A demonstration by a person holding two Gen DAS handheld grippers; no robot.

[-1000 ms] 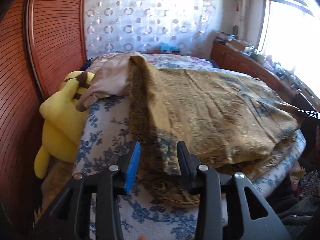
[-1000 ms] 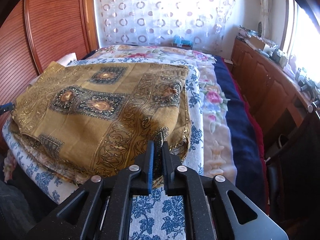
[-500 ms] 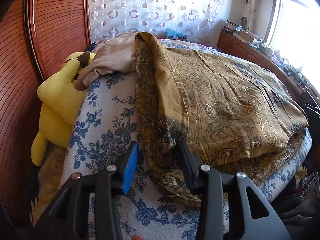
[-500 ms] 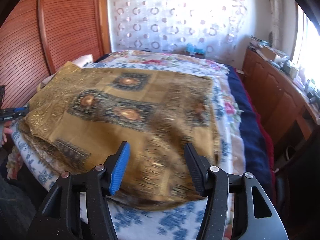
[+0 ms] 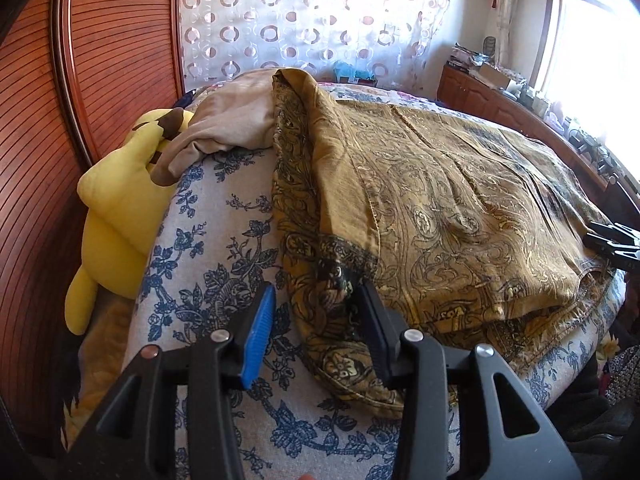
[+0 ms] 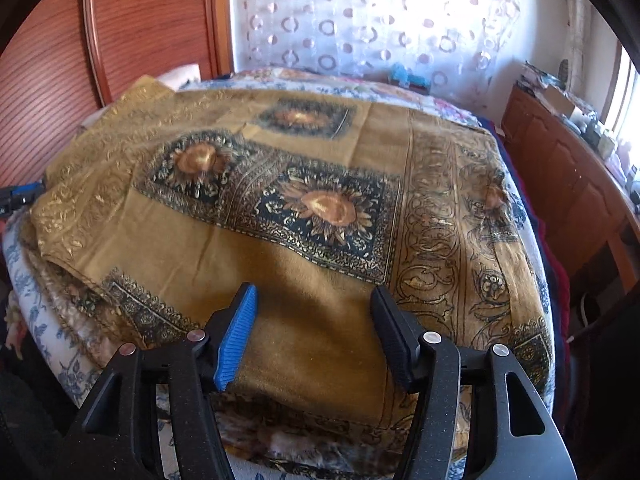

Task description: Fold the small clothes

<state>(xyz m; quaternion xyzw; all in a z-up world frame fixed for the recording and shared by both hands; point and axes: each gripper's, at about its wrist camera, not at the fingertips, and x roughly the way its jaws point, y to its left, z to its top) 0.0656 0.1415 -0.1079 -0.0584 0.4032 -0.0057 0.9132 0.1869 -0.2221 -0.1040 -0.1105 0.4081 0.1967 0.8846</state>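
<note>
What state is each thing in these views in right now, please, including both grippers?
Gold patterned cloth: folded over, lying flat on the bed, layered edges showing.
Left gripper: fingers apart, astride the cloth's near corner, not clamped.
Right gripper: fingers just opened wide, above the cloth, holding nothing.
Beige garment: crumpled, unfolded, beside the cloth.
Yellow plush toy: slumped between bed and wooden panel.

Each hand-held gripper [image 5: 316, 320] [image 6: 314, 320] is matte black with silver screws, one ribbed blue pad, one black.
</note>
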